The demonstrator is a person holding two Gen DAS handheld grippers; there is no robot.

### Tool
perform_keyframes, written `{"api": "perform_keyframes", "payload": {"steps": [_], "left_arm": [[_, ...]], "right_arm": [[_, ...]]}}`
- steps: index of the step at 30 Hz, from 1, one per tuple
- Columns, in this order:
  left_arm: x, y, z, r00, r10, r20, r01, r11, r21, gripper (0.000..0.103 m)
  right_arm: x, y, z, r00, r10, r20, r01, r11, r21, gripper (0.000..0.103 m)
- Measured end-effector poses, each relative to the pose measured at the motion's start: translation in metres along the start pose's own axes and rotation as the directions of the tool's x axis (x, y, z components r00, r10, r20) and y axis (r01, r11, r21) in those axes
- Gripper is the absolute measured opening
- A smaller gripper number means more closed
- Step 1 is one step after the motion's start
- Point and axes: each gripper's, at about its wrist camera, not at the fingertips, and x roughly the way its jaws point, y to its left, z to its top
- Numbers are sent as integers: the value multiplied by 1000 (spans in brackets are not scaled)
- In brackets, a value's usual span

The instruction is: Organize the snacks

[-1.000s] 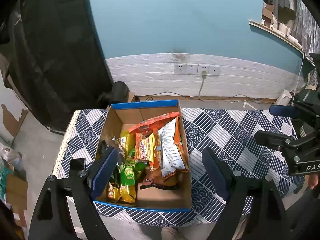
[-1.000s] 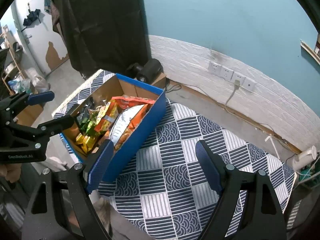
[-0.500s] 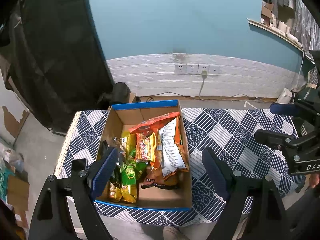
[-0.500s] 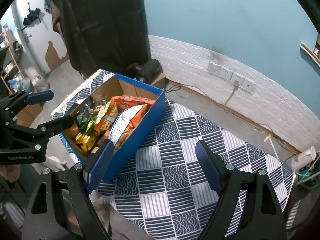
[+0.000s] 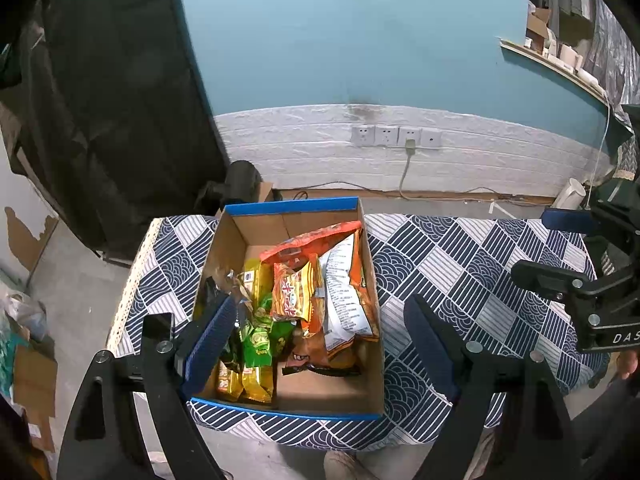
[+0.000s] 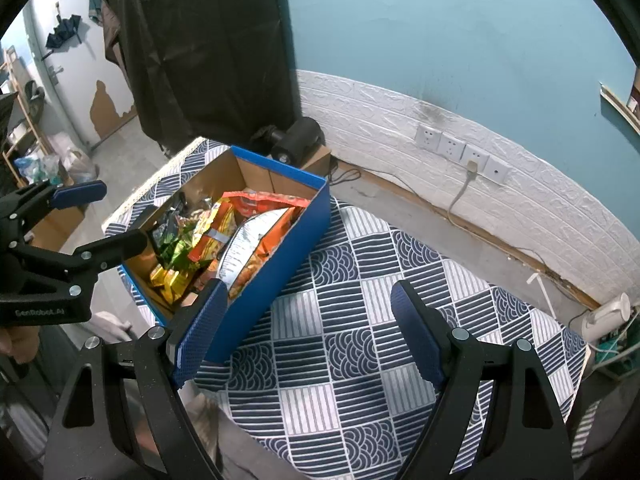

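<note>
Blue-walled box point(image 5: 280, 206) holds all visible snack packets point(image 5: 298, 300), patterned cloth point(image 6: 360, 320) bare; left gripper point(image 5: 316, 340) and right gripper point(image 6: 308, 332) wide open, empty; stage indeterminate.

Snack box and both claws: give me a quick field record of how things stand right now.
container: cardboard box, blue outside, open top
contents: snack packets piled loosely, orange, yellow and green
surface: patterned tablecloth, box at its left end
left claw: open, empty, above the box
right claw: open, empty, above bare cloth beside the box
snacks outside box: none seen
</note>
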Motion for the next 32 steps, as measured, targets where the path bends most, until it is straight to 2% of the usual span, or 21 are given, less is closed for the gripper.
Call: {"api": "perform_keyframes", "payload": {"steps": [8,12,18,32], "left_arm": [[1,4,0,1000,13,-17,-14,1000,-23,87],[2,6,0,1000,-8,-23,8,999,-35,87],[2,5,-1,1000,18,-19,-18,1000,-23,87],[2,5,-1,1000,21,-23,-21,1000,-19,87]], "right_arm": [[0,-1,0,1000,-1,0,1,1000,-1,83],[0,-1,0,1000,-2,-5,2,1000,-3,83],[-1,-2,2,1000,-3,-7,3,1000,-5,83],[-1,0,2,1000,-3,-8,3,1000,-6,83]]}}
